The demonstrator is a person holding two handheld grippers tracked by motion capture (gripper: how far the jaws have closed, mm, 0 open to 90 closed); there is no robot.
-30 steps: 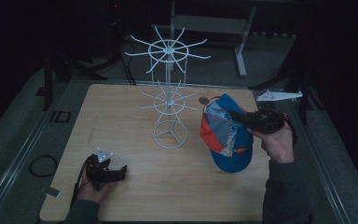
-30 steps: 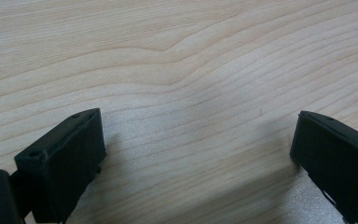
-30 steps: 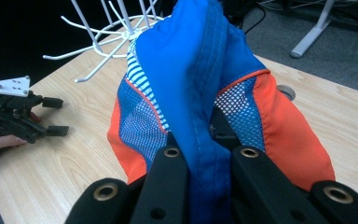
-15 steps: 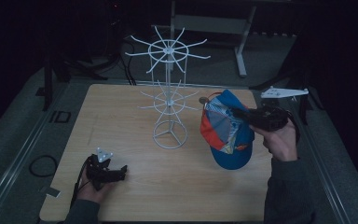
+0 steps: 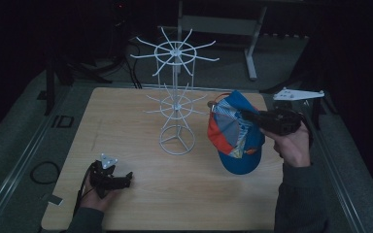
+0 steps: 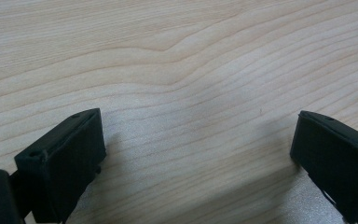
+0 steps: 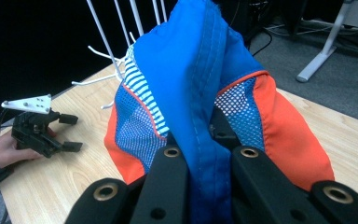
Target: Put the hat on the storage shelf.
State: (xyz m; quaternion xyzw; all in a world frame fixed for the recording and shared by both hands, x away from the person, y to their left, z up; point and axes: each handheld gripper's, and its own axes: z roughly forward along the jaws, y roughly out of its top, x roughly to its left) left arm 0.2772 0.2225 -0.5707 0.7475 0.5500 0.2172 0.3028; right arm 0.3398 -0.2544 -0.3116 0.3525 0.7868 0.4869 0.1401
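A blue cap [image 5: 235,138] with orange and striped mesh panels hangs above the right side of the wooden table [image 5: 126,121]. My right gripper [image 5: 242,116] is shut on the cap's blue fabric; in the right gripper view the cloth [image 7: 200,93] is pinched between the black jaws of the right gripper [image 7: 209,156]. A white wire display rack [image 5: 176,104] stands mid-table, just left of the cap, its prongs [image 7: 107,42] rising behind it. My left gripper [image 5: 124,178] lies on the table at the front left, open, with bare wood between the jaws of the left gripper [image 6: 198,154]. It also appears as the left gripper [image 7: 70,133].
The rack's round base [image 5: 177,141] sits near the table's centre, with two tiers of prongs spreading outward. A grey metal frame leg [image 5: 250,48] stands on the floor behind the table. A cable loop [image 5: 43,172] lies on the floor at the left.
My right hand has shifted slightly with the cap still held. The left gripper has stayed where it was.
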